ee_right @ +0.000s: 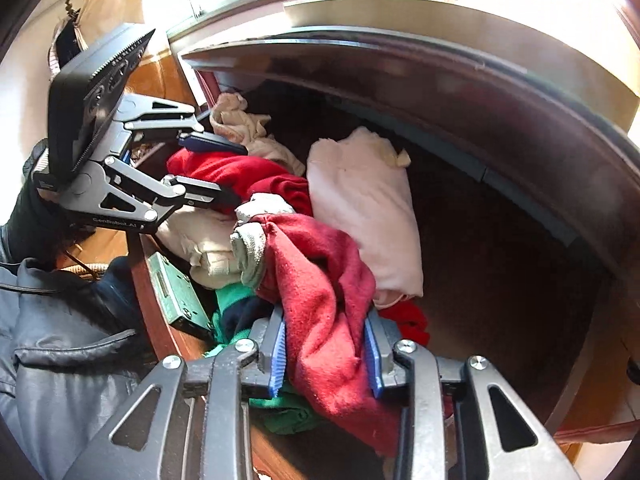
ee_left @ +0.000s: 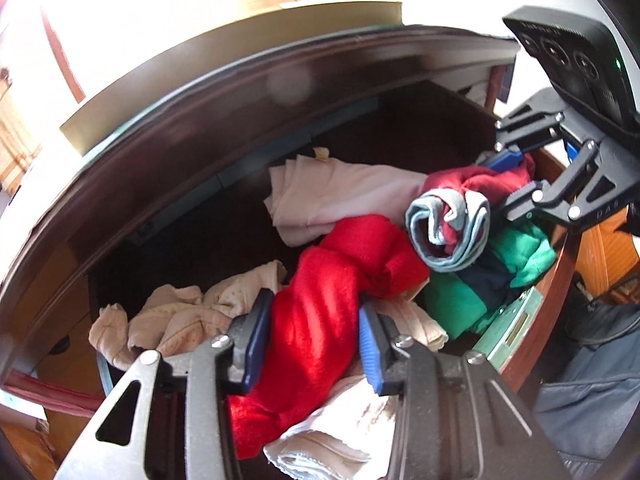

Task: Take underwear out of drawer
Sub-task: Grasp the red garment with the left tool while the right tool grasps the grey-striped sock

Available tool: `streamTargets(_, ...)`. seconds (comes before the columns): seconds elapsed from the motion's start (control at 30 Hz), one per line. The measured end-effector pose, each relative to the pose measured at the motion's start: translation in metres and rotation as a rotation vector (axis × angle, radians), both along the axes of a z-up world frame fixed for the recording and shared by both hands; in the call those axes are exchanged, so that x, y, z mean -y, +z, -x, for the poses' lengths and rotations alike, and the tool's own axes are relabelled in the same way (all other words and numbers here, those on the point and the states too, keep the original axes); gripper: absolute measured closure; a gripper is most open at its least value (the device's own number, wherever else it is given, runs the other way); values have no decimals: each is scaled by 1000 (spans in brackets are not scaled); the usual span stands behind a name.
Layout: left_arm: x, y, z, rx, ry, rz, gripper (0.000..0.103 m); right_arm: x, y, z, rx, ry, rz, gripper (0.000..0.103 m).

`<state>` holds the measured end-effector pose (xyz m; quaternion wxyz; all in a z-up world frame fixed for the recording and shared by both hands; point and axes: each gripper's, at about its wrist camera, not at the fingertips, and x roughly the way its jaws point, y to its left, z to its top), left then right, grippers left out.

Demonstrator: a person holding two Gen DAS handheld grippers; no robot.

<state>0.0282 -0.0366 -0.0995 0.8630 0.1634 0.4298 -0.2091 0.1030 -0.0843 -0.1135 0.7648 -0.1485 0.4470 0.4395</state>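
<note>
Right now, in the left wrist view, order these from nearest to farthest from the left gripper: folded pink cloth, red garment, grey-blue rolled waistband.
1. red garment, between the left gripper pads.
2. grey-blue rolled waistband, up and right.
3. folded pink cloth, toward the drawer's back.

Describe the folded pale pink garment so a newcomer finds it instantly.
Look in the open dark wooden drawer. Behind the bright red fleece cloth lies the folded pale pink garment. It is the only neatly folded, flat piece; its neighbours are crumpled or rolled.
</note>
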Motion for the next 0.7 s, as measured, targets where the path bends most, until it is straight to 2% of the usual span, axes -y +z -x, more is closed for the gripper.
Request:
streamTargets(0.17, -26, 6, 8, 14, 48, 60, 65, 5, 5, 4, 35, -8, -16, 70)
streamTargets(0.7, -66, 30, 29, 60, 86, 143, 66, 14, 17, 9, 85, -25, -117, 70)
